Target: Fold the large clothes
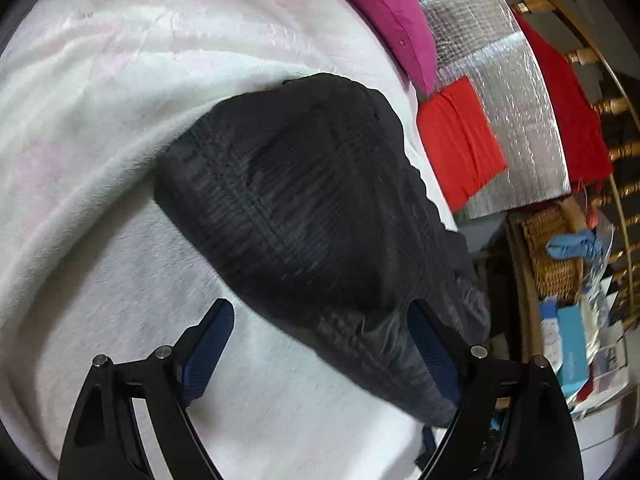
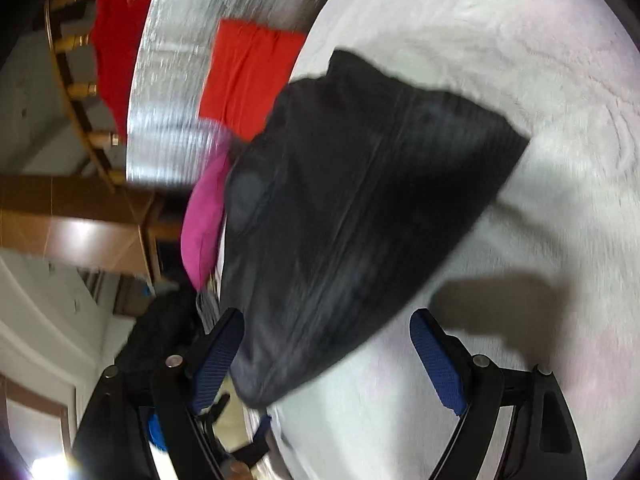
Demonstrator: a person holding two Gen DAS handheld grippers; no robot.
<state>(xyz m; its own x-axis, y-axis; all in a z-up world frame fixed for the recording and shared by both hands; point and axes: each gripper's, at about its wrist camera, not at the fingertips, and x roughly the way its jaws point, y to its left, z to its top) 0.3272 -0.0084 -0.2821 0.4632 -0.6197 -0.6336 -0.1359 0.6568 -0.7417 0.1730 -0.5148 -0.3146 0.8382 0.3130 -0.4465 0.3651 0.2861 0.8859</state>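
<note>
A black garment lies folded into a thick bundle on a white fluffy blanket. My left gripper is open at the bundle's near end. Its right finger lies against the fabric's edge, while the left finger stands apart over bare blanket. In the right wrist view the same black garment tapers toward my right gripper, which is also open. The narrow end of the cloth reaches in beside the left finger. The right finger is over the white blanket.
A magenta pillow and a folded red cloth lie beyond the garment by a silver foil mat. Another red cloth hangs on a wooden railing. A wicker basket and boxes stand past the bed's edge.
</note>
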